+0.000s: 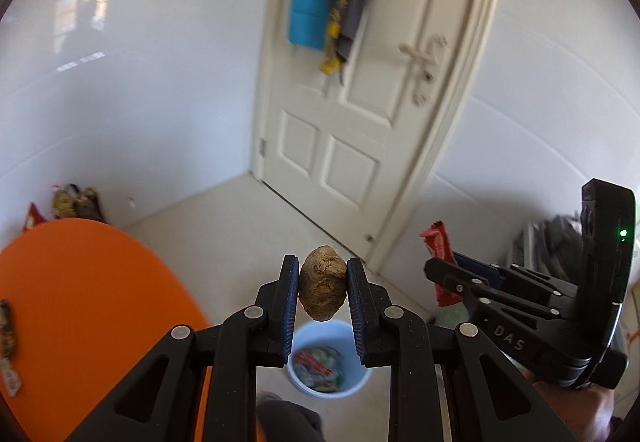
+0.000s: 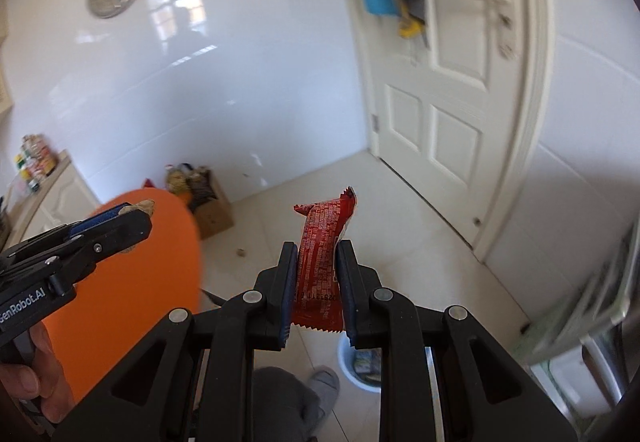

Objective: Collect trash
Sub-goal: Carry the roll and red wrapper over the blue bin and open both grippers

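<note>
I am carrying both loads beside the orange table (image 1: 80, 302) toward the pale blue trash bucket (image 1: 328, 358) on the floor below. The right gripper (image 2: 316, 282) is clamping a red snack wrapper (image 2: 322, 262); the left gripper (image 1: 322, 290) is pinching a brown crumpled lump (image 1: 322, 288). Risk: the wrapper is slick and may be slipping out, and the rounded lump could be bouncing off the rim if released off-centre.

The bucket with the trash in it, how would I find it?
Start at the white door and look down the pale floor toward the grippers. The bucket stands there beside the orange table, below the left gripper. It is round, light blue, and holds colourful wrappers.
</note>
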